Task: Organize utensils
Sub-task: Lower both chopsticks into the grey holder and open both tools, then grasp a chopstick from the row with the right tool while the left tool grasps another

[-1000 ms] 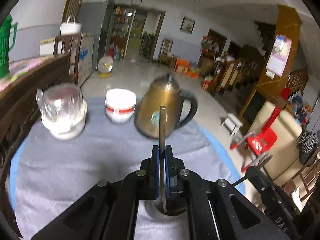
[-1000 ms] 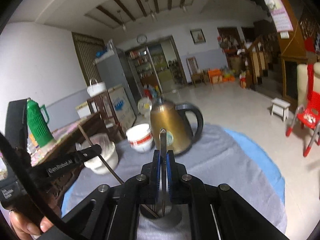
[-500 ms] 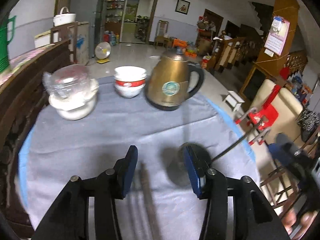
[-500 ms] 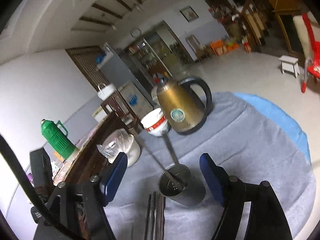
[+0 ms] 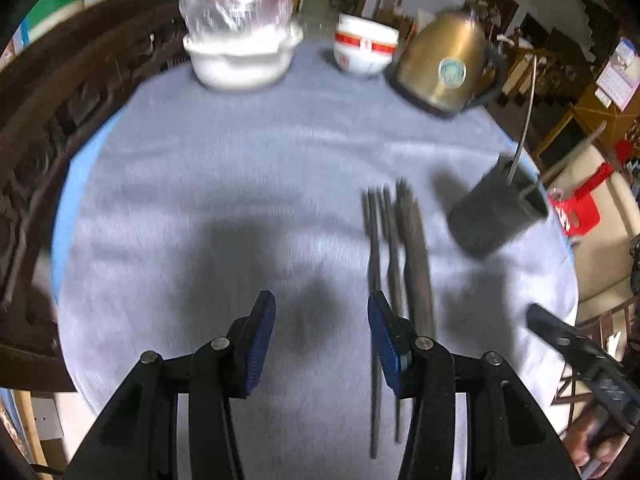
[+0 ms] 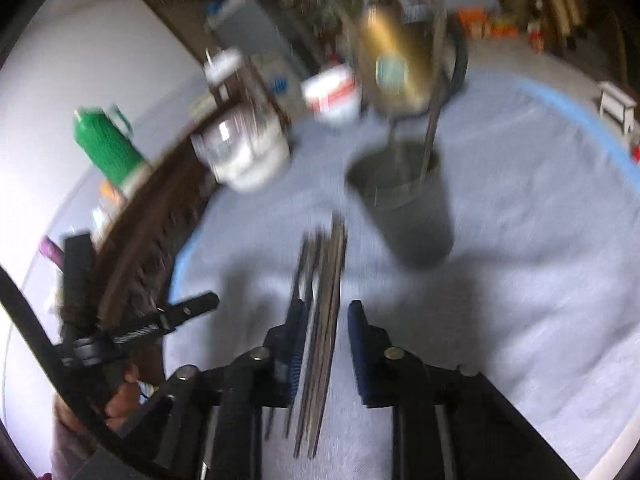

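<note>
My right tool (image 6: pixel 322 344), jaws wide, straddles the utensils (image 6: pixel 320 320) lying beside the cup (image 6: pixel 404 204); my left tool (image 5: pixel 320 336) hangs wide, empty. Next: close, lift.

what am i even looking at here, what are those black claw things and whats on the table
The claws are hand-held grippers: a person holds one in each hand, and each carries a wide-angle camera looking along its fingers. One picture is from the left gripper, the other from the right gripper. Both are open and hold nothing.

A grey cloth covers the round table. Loose chopsticks lie on it, beside a dark metal cup with two utensils already standing in it. The right gripper is lined up over the chopsticks. Farther back are a brass kettle, a red-striped bowl and a plastic-covered white bowl. Both pictures are motion-blurred.
</note>
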Demonstrator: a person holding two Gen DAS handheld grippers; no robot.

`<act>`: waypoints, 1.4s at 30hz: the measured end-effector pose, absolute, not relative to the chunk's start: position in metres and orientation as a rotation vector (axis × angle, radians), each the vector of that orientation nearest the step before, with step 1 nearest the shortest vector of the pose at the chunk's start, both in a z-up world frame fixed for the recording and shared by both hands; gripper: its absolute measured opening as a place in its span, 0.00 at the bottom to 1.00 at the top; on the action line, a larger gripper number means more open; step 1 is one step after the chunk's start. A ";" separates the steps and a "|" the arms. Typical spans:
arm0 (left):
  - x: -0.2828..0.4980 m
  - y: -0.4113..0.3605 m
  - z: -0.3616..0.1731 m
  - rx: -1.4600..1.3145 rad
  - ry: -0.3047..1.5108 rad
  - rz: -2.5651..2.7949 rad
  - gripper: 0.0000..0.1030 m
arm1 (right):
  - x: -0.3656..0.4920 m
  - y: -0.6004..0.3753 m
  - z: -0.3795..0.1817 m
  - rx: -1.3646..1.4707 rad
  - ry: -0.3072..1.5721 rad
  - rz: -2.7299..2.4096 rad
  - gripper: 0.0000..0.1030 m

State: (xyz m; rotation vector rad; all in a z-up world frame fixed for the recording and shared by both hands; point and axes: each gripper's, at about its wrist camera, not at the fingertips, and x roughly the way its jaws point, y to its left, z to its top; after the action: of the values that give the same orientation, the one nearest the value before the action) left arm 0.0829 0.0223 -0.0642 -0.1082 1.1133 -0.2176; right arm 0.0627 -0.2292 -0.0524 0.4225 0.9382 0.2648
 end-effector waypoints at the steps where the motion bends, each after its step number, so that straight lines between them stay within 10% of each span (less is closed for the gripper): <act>1: 0.081 0.021 -0.071 -0.105 1.128 -0.227 0.47 | 0.066 -0.224 -0.062 0.421 0.966 0.270 0.19; 42: 0.103 -0.012 -0.110 -0.079 1.221 -0.281 0.37 | 0.087 -0.206 -0.127 0.398 1.171 0.224 0.08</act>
State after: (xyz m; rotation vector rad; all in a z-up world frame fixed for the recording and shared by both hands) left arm 0.1035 -0.0124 -0.1104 -0.0793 1.2207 -0.2808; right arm 0.0872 -0.2062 -0.1270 0.3980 1.1711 0.2241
